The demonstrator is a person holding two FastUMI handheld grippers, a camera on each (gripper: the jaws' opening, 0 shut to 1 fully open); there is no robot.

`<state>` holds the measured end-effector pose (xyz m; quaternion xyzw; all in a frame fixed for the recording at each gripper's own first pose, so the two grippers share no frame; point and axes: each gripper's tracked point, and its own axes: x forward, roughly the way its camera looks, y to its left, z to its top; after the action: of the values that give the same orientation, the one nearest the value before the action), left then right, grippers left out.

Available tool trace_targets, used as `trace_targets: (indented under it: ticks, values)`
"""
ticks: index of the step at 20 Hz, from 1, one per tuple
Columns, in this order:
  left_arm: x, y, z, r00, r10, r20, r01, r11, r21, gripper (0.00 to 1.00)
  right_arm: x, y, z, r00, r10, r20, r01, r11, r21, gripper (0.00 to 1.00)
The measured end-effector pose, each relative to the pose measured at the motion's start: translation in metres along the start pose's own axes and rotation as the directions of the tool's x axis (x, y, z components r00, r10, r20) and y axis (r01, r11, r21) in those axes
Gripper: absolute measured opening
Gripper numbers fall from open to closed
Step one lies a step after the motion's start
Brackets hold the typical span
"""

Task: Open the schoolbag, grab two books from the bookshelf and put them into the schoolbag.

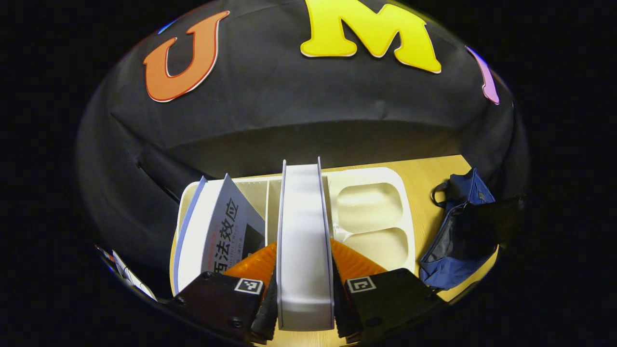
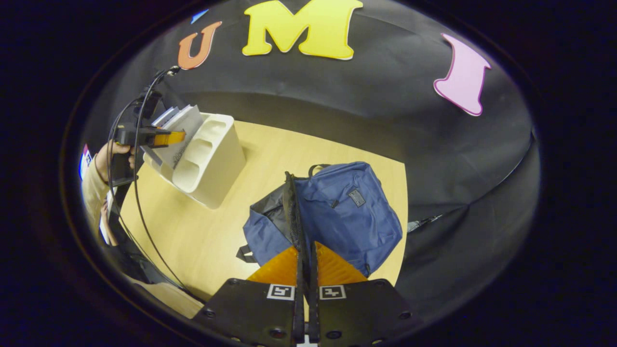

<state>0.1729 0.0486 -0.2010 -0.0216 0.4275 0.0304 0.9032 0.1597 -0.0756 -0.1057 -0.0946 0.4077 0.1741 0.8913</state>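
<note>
In the left gripper view my left gripper (image 1: 304, 246) is shut on a white book (image 1: 304, 212) that stands upright in the white bookshelf (image 1: 371, 207). A second book (image 1: 219, 226) with a grey cover leans at its left. The blue schoolbag (image 1: 458, 231) lies open at the right. In the right gripper view my right gripper (image 2: 303, 250) is shut on the dark edge (image 2: 290, 202) of the schoolbag's (image 2: 352, 207) opening and holds it up. Farther off at the upper left, the left gripper (image 2: 178, 137) sits at the books (image 2: 185, 123) in the bookshelf (image 2: 212, 159).
The bookshelf and bag rest on a light wooden table (image 2: 289, 144) backed by the black cloth wall. A hand (image 2: 108, 154) with a pale sleeve holds the left gripper, with black cables trailing down from it. Bare tabletop lies between shelf and bag.
</note>
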Motion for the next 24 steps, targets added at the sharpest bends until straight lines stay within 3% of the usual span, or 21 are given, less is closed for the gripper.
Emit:
trace_targets:
  ticks: [4,5,6,12,15,16,17,18,21,22,24]
  values:
    - [-0.016,-0.003,0.0,1.0,-0.024,-0.018,0.024,0.999,-0.049,0.47,0.002,-0.003,0.0,1.0,0.019,0.003,-0.019,1.0,0.002,0.04]
    - [-0.024,-0.006,0.003,0.999,-0.035,-0.008,0.034,0.998,-0.047,0.51,0.001,-0.004,-0.001,1.0,0.02,0.001,-0.02,1.0,-0.003,0.04]
    - [-0.034,-0.006,0.006,0.999,-0.042,0.008,0.042,0.998,-0.042,0.47,0.001,-0.004,-0.002,1.0,0.025,0.0,-0.025,1.0,-0.003,0.04]
    - [-0.103,0.005,0.008,0.998,0.009,0.054,-0.006,0.998,-0.059,0.47,0.003,-0.001,-0.003,0.998,0.056,0.015,-0.056,0.998,0.009,0.04]
    - [-0.145,-0.001,-0.004,0.998,-0.024,0.065,0.03,0.996,-0.09,0.51,0.004,0.001,-0.007,0.996,0.082,0.017,-0.082,0.997,-0.004,0.04]
    - [-0.158,-0.002,-0.007,0.997,-0.027,0.072,0.034,0.994,-0.102,0.47,0.006,0.002,-0.009,0.996,0.09,0.015,-0.09,0.996,-0.004,0.04]
    - [-0.171,-0.001,-0.011,0.997,-0.022,0.077,0.03,0.993,-0.112,0.51,0.007,0.001,-0.01,0.995,0.098,0.015,-0.098,0.995,-0.006,0.04]
    - [-0.181,-0.001,-0.017,0.997,-0.02,0.076,0.029,0.992,-0.119,0.47,0.008,0.002,-0.011,0.994,0.105,0.016,-0.105,0.994,-0.008,0.04]
    - [-0.205,-0.006,-0.042,0.999,-0.027,0.042,0.034,0.986,-0.164,0.48,0.011,0.0,-0.014,0.992,0.126,0.02,-0.126,0.992,-0.006,0.04]
    - [-0.21,-0.011,-0.055,0.999,-0.042,0.02,0.045,0.983,-0.179,0.47,0.012,0.002,-0.016,0.991,0.136,0.019,-0.136,0.991,-0.002,0.07]
    - [-0.217,-0.022,-0.079,0.996,-0.086,-0.026,0.078,0.974,-0.214,0.47,0.015,0.001,-0.02,0.989,0.146,0.012,-0.146,0.989,-0.004,0.04]
